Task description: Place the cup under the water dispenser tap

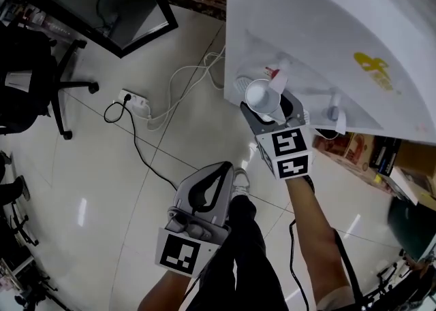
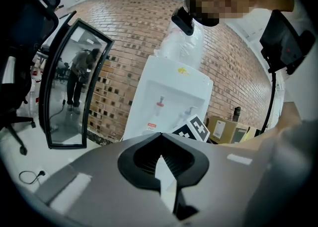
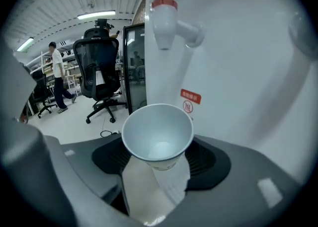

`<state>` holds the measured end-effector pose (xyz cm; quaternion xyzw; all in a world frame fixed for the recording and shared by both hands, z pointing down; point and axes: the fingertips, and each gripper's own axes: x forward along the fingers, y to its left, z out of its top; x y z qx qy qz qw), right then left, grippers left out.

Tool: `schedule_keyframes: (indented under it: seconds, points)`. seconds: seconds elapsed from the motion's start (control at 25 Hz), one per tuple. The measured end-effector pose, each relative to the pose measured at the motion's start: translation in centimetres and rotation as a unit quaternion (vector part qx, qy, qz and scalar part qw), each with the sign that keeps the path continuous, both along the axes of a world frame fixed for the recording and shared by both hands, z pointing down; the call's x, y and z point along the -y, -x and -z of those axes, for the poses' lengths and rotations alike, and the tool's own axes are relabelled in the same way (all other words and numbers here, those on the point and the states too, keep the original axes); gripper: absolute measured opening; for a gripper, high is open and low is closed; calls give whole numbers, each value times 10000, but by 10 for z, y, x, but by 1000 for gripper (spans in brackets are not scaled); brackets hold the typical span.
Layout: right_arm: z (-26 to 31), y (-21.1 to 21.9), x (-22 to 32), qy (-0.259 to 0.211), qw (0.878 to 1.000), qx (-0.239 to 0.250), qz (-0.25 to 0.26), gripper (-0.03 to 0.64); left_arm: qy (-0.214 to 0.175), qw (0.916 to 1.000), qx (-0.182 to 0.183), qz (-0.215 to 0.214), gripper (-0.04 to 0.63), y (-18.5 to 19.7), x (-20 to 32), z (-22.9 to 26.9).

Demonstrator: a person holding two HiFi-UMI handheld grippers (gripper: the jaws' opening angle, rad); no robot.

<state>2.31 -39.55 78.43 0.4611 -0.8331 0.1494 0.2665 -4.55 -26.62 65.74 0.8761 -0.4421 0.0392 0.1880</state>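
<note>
- Your right tongs are clamped on the paper cup, low on its wall. The cup hangs below the red-capped tap, not touching it.
- Cup judged light, thin and crushable: squeeze gently, near the stiffer base.
- Your left tongs are closed and empty.

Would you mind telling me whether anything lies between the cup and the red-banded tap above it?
Nothing does: in the right gripper view the stretch between the cup and the tap is bare, with only the white front of the dispenser behind.
</note>
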Motion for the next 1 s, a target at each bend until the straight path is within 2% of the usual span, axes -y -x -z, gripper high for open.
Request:
schedule_keyframes:
  seconds: [0.16, 0.56, 0.76, 1.0]
  points:
    - [-10, -2, 6, 121, 9999, 69, -81, 333, 74, 9999, -16, 74, -9, 4, 2, -5]
    - [-15, 2, 9, 80, 9998, 152, -66, 339, 165, 9997, -58, 156, -9, 12, 5, -12]
    - [-20, 2, 7, 112, 9996, 227, -104, 382, 159, 9998, -53, 93, -9, 9, 5, -14]
    - [-21, -7, -2, 193, 9996, 165, -138, 382, 200, 9998, -18, 75, -9, 9, 0, -13]
